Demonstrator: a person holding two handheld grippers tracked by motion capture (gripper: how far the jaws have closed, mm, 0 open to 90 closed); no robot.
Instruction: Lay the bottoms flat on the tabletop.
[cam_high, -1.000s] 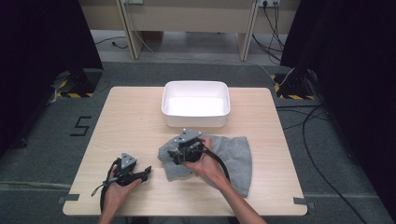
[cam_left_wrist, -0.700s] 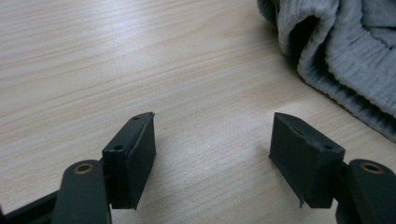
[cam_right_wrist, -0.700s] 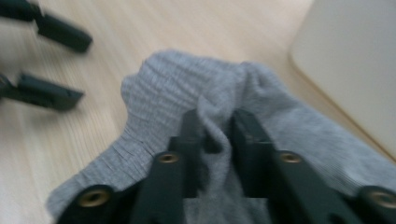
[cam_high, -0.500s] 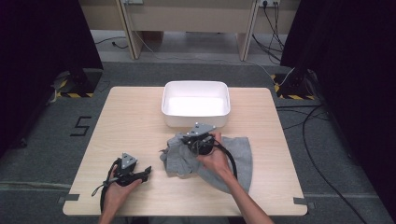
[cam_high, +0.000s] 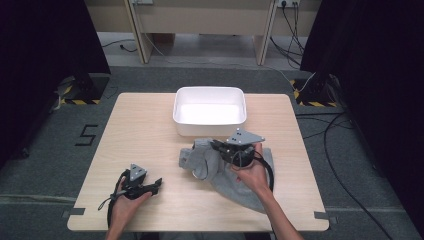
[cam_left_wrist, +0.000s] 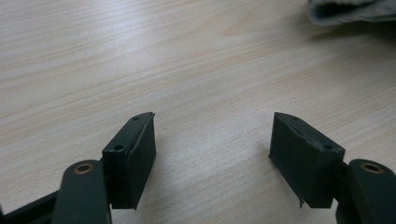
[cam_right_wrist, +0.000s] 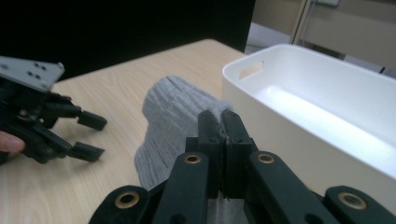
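right tool (cam_high: 216, 146) clamped tight on a fold of the grey garment (cam_high: 225, 172), jaws pressed together with knit fabric pinched between them, as seen close up in the right gripper view (cam_right_wrist: 223, 122); garment (cam_right_wrist: 175, 123) lifted at that pinched edge and bunched into a hump, rest of it draped on the desk (cam_high: 145, 130) right of centre, trailing toward the near edge under the right hand (cam_high: 252, 170); pinched part raised just near the white tub (cam_high: 210, 111), close beside its near wall but not over the rim; tub (cam_right_wrist: 327, 112) looking bare inside, bright bottom showing.

left tool (cam_high: 150, 186) resting low on the desk at the near left, well apart from the garment; jaws spread wide with nothing between them, bare wood visible in the gap in the left gripper view (cam_left_wrist: 212, 144); corner of the grey fabric (cam_left_wrist: 350, 11) at the far right of that view.

judged progress: grasp made and lift begun, probably toward dropping the garment into the tub; most of the cloth not yet off the desk; left to do, apparently: raising it clear, carrying it over the near wall, releasing inside; left tool idle for now, perhaps useful for gathering the trailing part.
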